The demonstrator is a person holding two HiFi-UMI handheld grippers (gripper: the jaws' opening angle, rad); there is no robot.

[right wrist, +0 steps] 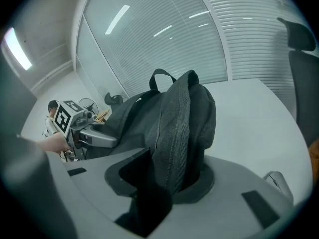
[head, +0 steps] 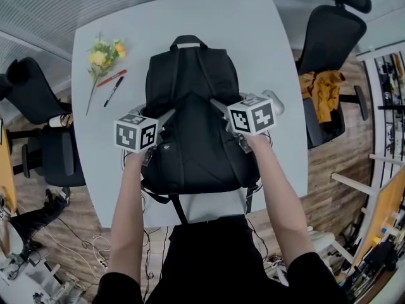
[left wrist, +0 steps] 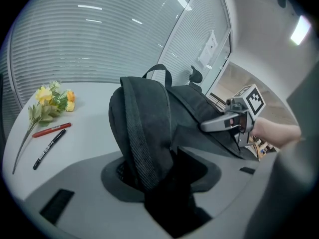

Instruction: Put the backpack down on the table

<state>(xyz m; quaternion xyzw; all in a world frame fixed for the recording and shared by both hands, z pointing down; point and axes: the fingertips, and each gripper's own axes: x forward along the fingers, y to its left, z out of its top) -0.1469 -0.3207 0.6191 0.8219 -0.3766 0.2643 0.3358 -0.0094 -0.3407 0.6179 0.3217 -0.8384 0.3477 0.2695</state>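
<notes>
A black backpack [head: 190, 100] lies lengthwise on the white table [head: 266, 37], straps up, with its top handle [head: 188, 41] at the far end. My left gripper [head: 166, 116] is shut on the left shoulder strap [left wrist: 142, 148], which runs up from between its jaws. On the other side, my right gripper [head: 218, 105] is shut on the right shoulder strap [right wrist: 174, 143]. Each gripper shows in the other's view: the right gripper [left wrist: 219, 123] and the left gripper [right wrist: 94, 138]. The backpack's lower end reaches the table's near edge, between my arms.
Yellow flowers [head: 102, 54], a red pen [head: 112, 78] and a black pen [head: 114, 90] lie at the table's far left. A small white object [head: 276, 100] sits by the right gripper. Office chairs stand at the right [head: 332, 37] and left [head: 38, 87], and cables lie on the floor.
</notes>
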